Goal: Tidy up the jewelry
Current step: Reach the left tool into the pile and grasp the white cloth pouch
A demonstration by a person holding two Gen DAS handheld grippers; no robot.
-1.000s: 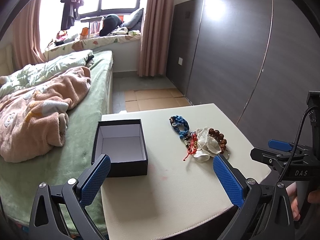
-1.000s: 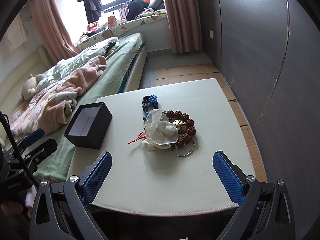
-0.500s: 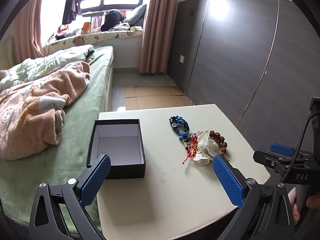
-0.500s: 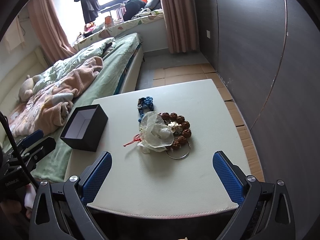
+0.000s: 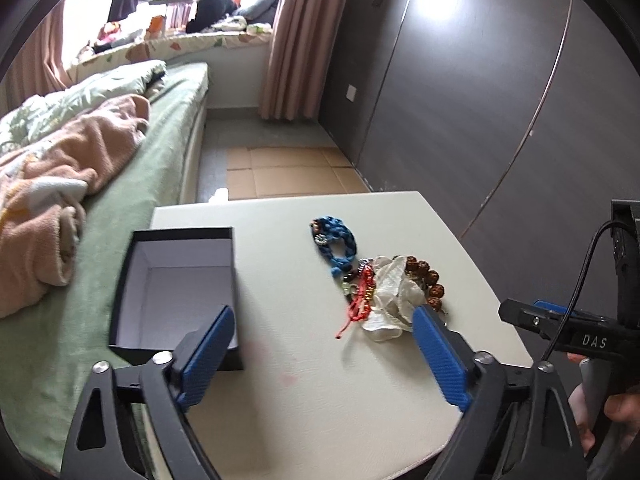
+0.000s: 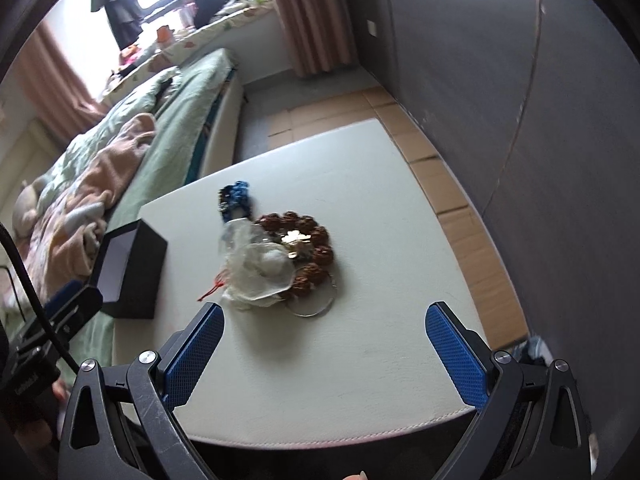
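Observation:
A pile of jewelry lies on the white table point(image 5: 304, 392): a blue braided bracelet point(image 5: 336, 240), a red cord point(image 5: 360, 300), a white gauze pouch point(image 5: 394, 300) and a brown bead bracelet point(image 5: 428, 278). An open black box point(image 5: 176, 292) with a white inside stands at the table's left. My left gripper point(image 5: 320, 356) is open and empty, near the front edge. In the right wrist view the pouch point(image 6: 260, 272), the bead bracelet point(image 6: 316, 248), a metal ring point(image 6: 316, 308) and the box point(image 6: 128, 264) show. My right gripper point(image 6: 324, 356) is open and empty, in front of the pile.
A bed point(image 5: 132, 152) with a pink blanket point(image 5: 60, 168) runs along the table's left side. A dark wardrobe wall point(image 5: 480, 100) stands to the right. Cardboard sheets point(image 5: 288, 172) cover the floor beyond the table. The right gripper shows at the edge of the left wrist view point(image 5: 560, 328).
Both grippers have moved forward and lower toward the table. The right view has tilted, and the pile and box now sit closer. Nothing has been taken hold of.

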